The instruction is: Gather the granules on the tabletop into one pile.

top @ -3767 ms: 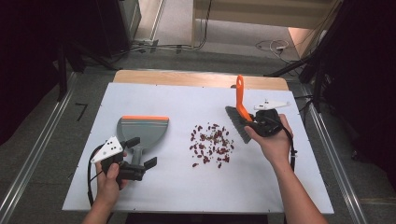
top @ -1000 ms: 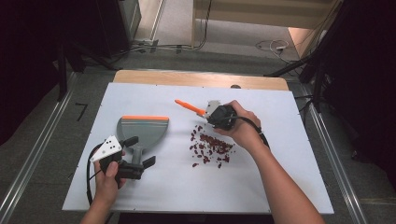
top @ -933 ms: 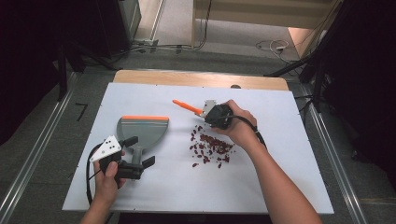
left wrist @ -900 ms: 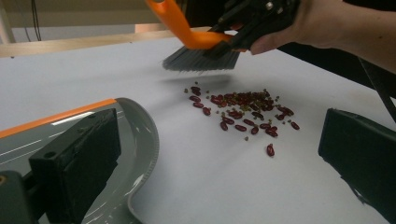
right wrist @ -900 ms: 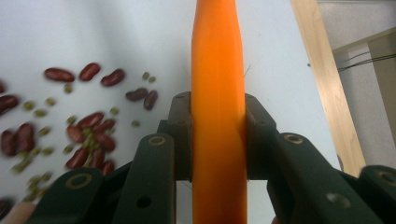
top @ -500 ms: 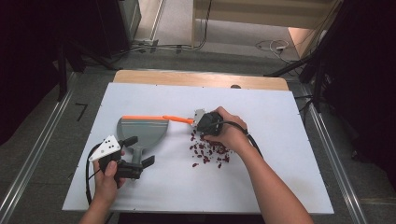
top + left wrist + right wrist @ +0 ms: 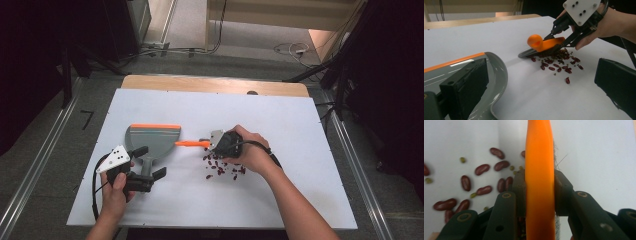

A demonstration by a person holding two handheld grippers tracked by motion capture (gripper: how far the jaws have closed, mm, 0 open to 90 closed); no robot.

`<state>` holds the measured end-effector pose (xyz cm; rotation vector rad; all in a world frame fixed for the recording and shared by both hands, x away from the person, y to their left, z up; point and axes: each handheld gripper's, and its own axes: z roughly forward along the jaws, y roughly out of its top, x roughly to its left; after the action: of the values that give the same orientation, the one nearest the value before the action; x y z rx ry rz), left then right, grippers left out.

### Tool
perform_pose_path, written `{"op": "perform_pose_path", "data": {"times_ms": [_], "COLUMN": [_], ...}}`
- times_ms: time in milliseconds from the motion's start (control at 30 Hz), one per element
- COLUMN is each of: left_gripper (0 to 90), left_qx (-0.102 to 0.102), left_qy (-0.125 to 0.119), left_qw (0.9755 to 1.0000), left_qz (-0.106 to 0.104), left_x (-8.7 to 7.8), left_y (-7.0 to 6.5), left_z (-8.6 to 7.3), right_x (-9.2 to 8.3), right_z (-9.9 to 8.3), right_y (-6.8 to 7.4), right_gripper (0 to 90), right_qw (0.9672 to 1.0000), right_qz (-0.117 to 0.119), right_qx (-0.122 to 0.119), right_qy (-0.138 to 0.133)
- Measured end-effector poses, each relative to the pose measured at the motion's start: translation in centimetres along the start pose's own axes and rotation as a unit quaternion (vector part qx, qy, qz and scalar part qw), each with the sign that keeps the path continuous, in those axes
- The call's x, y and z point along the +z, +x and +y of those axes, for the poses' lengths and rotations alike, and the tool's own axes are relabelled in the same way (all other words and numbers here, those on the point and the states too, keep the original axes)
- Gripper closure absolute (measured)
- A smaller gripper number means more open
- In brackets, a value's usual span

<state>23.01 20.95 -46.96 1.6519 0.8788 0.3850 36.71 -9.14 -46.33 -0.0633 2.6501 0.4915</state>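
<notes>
The white worktop (image 7: 300, 190) carries everything. Taking the grey dustpan (image 7: 150, 142) as landmark: the beans (image 7: 222, 167) lie to its right, with the brush (image 7: 192, 144) between them, its long axis pointing toward the pan's side. The right gripper (image 7: 539, 195) has its fingers clamped on the orange handle, nearer the beans. The left gripper (image 7: 147, 162) straddles the pan's handle, fingers wide. Dark room beyond.

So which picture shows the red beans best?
The left gripper view: the beans lie spread beside the brush. The right gripper view shows some behind the orange handle. In the high view they are tiny specks by the right hand.
</notes>
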Motion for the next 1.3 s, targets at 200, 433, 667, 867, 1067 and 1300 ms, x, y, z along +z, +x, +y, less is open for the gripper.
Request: {"op": "perform_pose_path", "data": {"times_ms": [200,433,667,867,1067,1300], "left_gripper": [0.0,0.0,0.0,0.0,0.0,0.0], "left_qx": [0.0,-0.002,0.002,0.0,0.0,0.0], "left_qy": [0.0,-0.001,0.001,0.0,0.0,0.0], "left_qw": [1.0,1.0,1.0,1.0,1.0,1.0], "left_qz": [-0.001,-0.002,-0.001,-0.001,0.0,0.0], "left_x": [0.0,0.0,0.1,0.1,0.0,0.0], "left_y": [0.0,0.0,-0.2,-0.2,-0.1,-0.2], "left_z": [0.0,0.0,0.1,0.1,0.1,0.2], "right_x": [-0.6,-1.3,-1.8,-3.0,-5.2,-6.7], "right_z": [-0.4,-0.6,-0.6,-0.3,0.7,2.3], "right_y": [0.9,1.8,2.2,1.6,1.2,1.8], "right_gripper": [67.2,67.2,67.2,68.2,68.3,68.4], "right_qw": [0.9999,0.9996,0.9993,0.9992,0.9935,0.9647], "right_qz": [0.007,0.015,0.029,-0.014,-0.001,0.09], "right_qx": [-0.006,-0.019,-0.021,0.022,0.092,0.238], "right_qy": [-0.008,-0.011,-0.012,-0.03,-0.066,-0.067]}}
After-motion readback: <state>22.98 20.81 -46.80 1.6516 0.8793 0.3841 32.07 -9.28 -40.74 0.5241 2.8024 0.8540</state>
